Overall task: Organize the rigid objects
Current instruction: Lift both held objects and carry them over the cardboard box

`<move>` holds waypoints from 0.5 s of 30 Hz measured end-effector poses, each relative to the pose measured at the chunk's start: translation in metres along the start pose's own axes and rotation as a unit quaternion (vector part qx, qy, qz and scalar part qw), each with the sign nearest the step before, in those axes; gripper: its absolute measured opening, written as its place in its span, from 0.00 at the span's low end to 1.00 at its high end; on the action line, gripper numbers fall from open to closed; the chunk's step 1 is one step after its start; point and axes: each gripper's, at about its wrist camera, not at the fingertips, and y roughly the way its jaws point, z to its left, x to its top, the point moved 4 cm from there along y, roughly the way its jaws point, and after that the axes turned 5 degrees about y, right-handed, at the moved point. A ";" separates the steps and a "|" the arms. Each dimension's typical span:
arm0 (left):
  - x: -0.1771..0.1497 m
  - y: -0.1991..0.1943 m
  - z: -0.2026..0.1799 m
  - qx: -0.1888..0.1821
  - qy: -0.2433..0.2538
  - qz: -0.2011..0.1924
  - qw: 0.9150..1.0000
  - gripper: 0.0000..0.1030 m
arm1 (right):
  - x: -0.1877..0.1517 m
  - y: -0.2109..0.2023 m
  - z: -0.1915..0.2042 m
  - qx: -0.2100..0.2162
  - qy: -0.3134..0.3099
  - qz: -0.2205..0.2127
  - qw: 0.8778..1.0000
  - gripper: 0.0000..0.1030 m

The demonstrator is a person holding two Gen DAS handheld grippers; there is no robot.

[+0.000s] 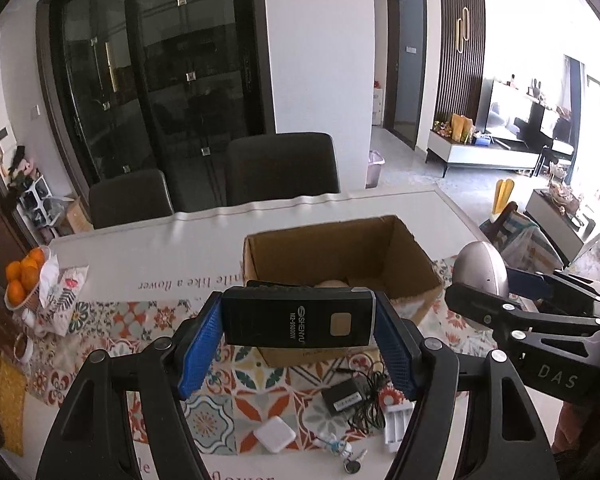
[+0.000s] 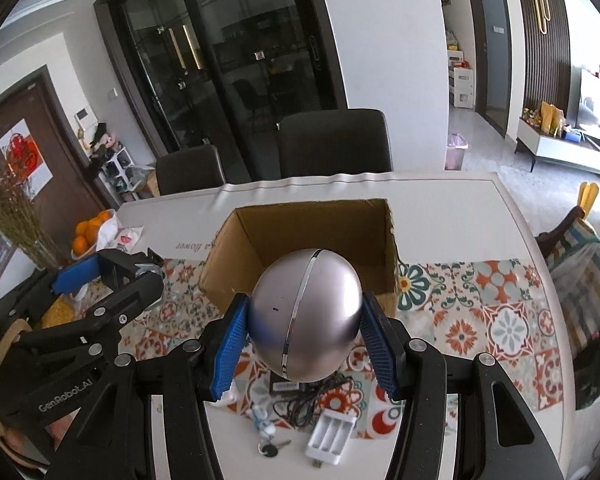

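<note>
My left gripper (image 1: 299,322) is shut on a black rectangular SHENYU device (image 1: 298,318), held sideways just in front of the open cardboard box (image 1: 404,248). My right gripper (image 2: 303,320) is shut on a silver egg-shaped object (image 2: 305,314), held above the table before the same box (image 2: 260,232). The silver object (image 1: 482,268) also shows at the right of the left wrist view. Something pale lies inside the box, mostly hidden.
On the patterned table runner (image 2: 480,300) lie a black adapter with cable (image 1: 346,398), a white square charger (image 1: 275,435), a white battery charger (image 2: 330,432), and keys with a small figure (image 2: 266,436). A bowl of oranges (image 1: 22,276) sits at the left. Two dark chairs (image 1: 280,168) stand behind.
</note>
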 end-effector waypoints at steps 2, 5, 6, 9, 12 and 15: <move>0.007 0.004 0.001 0.002 0.001 -0.001 1.000 0.69 | 0.007 0.005 0.001 0.000 -0.003 0.000 1.000 0.54; 0.017 0.011 0.004 0.005 0.002 0.000 1.000 0.69 | 0.017 0.010 0.002 -0.004 -0.010 -0.003 1.000 0.54; 0.020 0.014 0.005 0.005 0.001 0.002 1.000 0.69 | 0.023 0.014 0.002 -0.006 -0.009 -0.002 1.000 0.54; 0.029 0.024 0.008 -0.004 -0.002 0.007 1.000 0.69 | 0.033 0.022 0.001 -0.003 -0.005 0.005 1.000 0.54; 0.037 0.033 0.009 -0.009 -0.007 0.010 1.000 0.69 | 0.042 0.031 -0.001 -0.007 -0.004 0.011 1.000 0.54; 0.043 0.046 0.011 -0.015 -0.015 0.023 1.000 0.69 | 0.050 0.041 -0.002 -0.010 -0.004 0.018 1.000 0.54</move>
